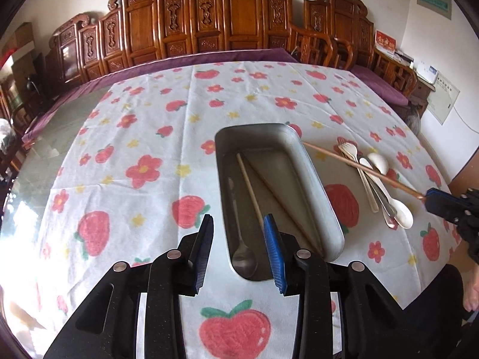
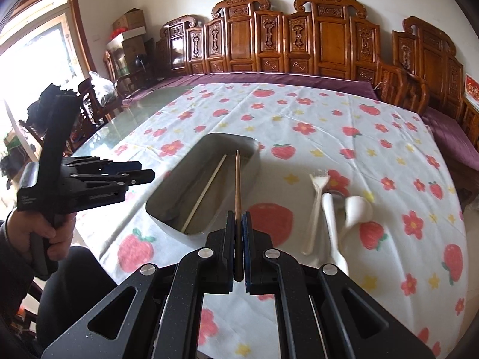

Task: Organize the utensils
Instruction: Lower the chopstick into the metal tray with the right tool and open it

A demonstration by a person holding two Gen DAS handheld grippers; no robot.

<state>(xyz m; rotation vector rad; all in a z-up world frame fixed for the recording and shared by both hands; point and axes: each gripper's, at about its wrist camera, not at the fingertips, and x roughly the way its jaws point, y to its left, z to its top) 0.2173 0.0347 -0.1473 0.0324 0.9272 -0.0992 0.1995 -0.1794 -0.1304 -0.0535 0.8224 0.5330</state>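
— What is already sorted?
— In the metal tray [image 1: 320, 197] a pale chopstick [image 1: 250, 193] and a metal spoon [image 1: 244, 257] are laid.
— And left?
— A brown chopstick [image 2: 238, 185] is pinched by the right gripper [image 2: 238, 218] over the tray's right rim; a fork [image 1: 348, 149] and white spoons [image 1: 402, 214] are left near the tablecloth's [image 1: 134, 137] right edge. The left gripper [image 1: 239, 230] is held spread — nothing in it.

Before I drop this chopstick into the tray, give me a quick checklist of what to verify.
1. Grip: right gripper fingers shut on the brown chopstick, held at its end: ok.
2. Tip over the metal tray: it reaches the tray's right rim in the left wrist view, not clearly inside: not ok.
3. Room in the tray: it holds a pale chopstick, a darker chopstick and a metal spoon, with free floor: ok.
4. Left gripper open, holding nothing, over the tray's near end: may obstruct: cannot tell.
5. Chopstick passes over the remaining fork and spoons; contact: cannot tell.
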